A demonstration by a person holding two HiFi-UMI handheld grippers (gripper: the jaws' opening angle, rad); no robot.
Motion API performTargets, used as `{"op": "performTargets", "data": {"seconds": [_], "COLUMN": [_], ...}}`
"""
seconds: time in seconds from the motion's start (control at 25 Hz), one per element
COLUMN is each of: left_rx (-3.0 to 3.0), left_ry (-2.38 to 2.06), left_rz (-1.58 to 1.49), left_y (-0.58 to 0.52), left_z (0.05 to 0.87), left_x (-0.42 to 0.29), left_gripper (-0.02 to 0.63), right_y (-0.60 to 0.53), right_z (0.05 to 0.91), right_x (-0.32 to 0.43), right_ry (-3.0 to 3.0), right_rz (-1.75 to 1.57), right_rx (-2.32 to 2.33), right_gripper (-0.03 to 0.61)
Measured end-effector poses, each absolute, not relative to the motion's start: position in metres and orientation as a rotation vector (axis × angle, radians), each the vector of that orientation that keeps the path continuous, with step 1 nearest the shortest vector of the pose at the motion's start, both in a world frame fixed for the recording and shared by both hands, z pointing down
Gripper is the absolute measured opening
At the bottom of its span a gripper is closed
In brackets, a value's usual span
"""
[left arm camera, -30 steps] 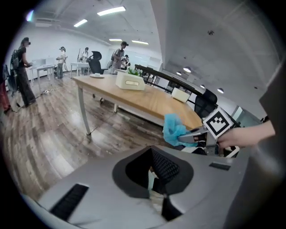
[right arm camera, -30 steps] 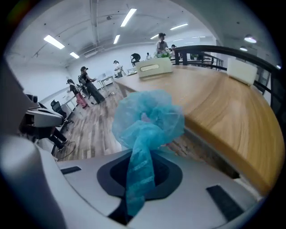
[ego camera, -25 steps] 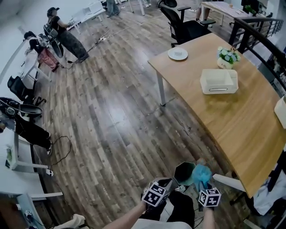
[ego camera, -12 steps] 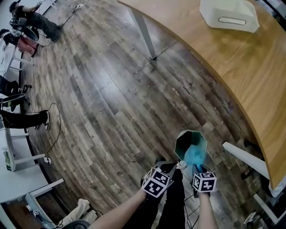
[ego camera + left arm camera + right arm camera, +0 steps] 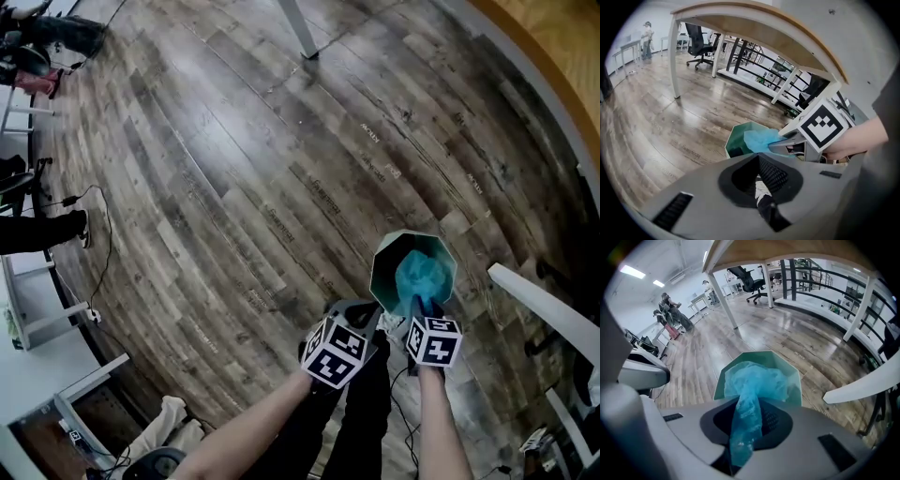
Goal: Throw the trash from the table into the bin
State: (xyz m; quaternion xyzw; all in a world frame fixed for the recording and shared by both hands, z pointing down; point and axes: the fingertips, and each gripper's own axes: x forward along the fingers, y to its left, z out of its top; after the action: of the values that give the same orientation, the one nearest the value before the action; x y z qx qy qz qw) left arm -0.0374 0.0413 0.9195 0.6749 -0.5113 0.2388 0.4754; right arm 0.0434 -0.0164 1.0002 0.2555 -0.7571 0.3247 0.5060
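A teal bin (image 5: 382,272) with an angular rim stands on the wood floor. My right gripper (image 5: 419,306) hangs right over its mouth, its jaws opening around the tail of a crumpled blue plastic bag (image 5: 424,274). In the right gripper view the bag (image 5: 754,380) bulges over the bin (image 5: 790,369) while its tail runs back between the jaws (image 5: 740,446). My left gripper (image 5: 362,315) is beside the bin's near rim. In the left gripper view it (image 5: 761,187) is shut on a small white scrap (image 5: 762,191), with the bin (image 5: 736,143) just ahead.
The wooden table's edge (image 5: 553,56) curves across the top right, with one leg (image 5: 298,28) at the top. A white beam (image 5: 544,300) lies right of the bin. A white desk (image 5: 28,319) and a cable (image 5: 94,225) are at the left.
Both grippers have come down toward the bin. The blue bag now sits over the bin's mouth. The head view has tipped down, so the tabletop has left the view.
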Motion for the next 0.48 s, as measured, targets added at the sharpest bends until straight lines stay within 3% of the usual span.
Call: {"op": "performTargets", "data": {"seconds": [0.24, 0.36, 0.48], "left_rx": [1.641, 1.646, 1.652], "left_ry": [-1.283, -1.289, -1.298], "left_rz": [0.559, 0.560, 0.551], "left_y": [0.033, 0.030, 0.026], "left_z": [0.922, 0.914, 0.905], "left_x": [-0.039, -0.040, -0.041], "left_gripper": [0.028, 0.028, 0.028], "right_y": [-0.021, -0.026, -0.030], "right_z": [1.000, 0.985, 0.963], "right_x": [0.036, 0.039, 0.040], "right_ry": [-1.901, -1.952, -2.031], "right_rz": [0.786, 0.722, 0.635], "right_rx": [0.658, 0.702, 0.718], "right_gripper": [0.348, 0.427, 0.430]}}
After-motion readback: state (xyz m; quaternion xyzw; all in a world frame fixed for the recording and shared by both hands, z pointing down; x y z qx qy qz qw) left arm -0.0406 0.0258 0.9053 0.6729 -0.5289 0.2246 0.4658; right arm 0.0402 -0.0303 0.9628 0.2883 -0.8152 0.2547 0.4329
